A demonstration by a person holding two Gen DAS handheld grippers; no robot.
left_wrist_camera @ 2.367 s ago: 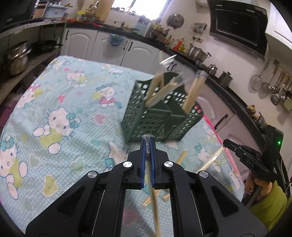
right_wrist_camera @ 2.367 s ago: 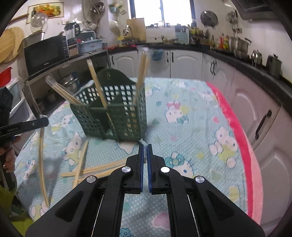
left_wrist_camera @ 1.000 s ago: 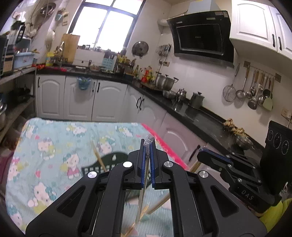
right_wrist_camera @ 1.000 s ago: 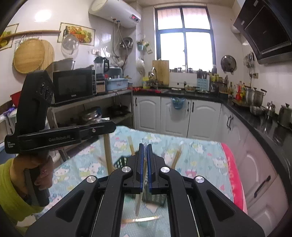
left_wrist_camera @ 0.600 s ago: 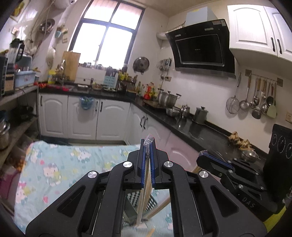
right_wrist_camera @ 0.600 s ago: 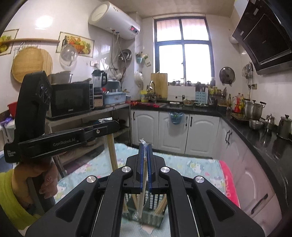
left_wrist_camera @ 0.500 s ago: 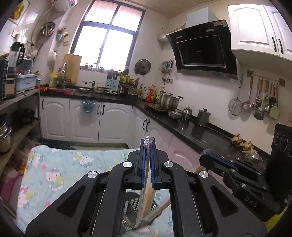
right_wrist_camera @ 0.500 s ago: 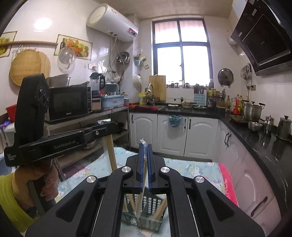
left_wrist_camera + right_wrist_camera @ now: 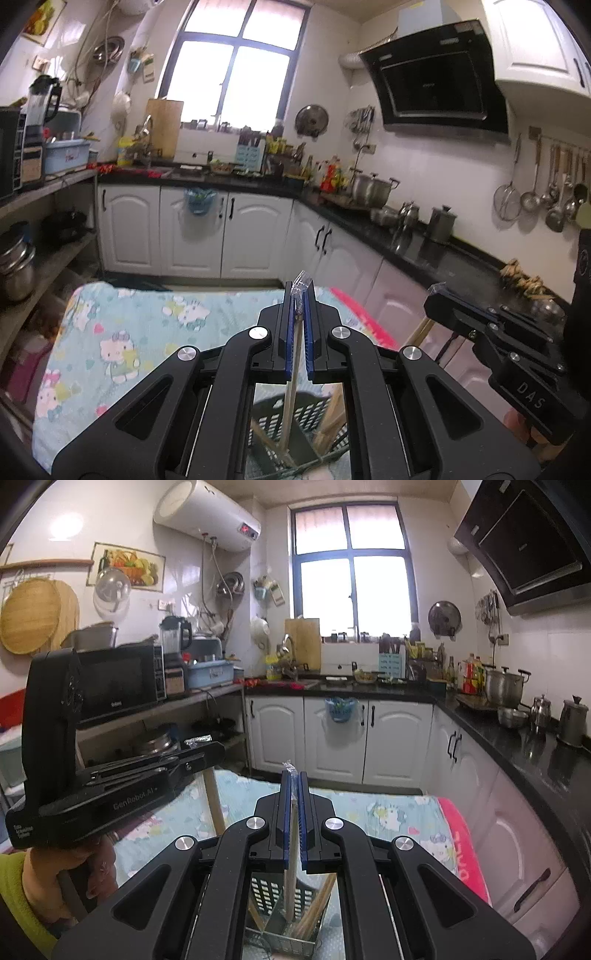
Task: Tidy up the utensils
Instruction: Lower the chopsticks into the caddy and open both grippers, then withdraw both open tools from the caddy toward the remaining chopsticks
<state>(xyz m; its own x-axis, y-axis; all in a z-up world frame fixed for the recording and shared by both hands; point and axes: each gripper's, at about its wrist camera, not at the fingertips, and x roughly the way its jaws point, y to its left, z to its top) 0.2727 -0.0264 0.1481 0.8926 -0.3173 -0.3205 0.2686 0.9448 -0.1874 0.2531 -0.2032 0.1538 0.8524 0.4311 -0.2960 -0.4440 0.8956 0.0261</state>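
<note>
A plastic-wrapped pair of wooden chopsticks is clamped between the blue pads of the left gripper. A second wrapped pair is pinched by the right gripper. Both hang above the dark green perforated plastic basket, seemingly inside it, on the cartoon-printed tablecloth.

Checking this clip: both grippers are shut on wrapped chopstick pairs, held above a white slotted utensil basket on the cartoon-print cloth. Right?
Not quite: the utensil basket is dark green, not white, as the left wrist view shows. The rest holds: the left gripper and right gripper are each shut on wrapped chopsticks above it, on the cartoon-print cloth.
</note>
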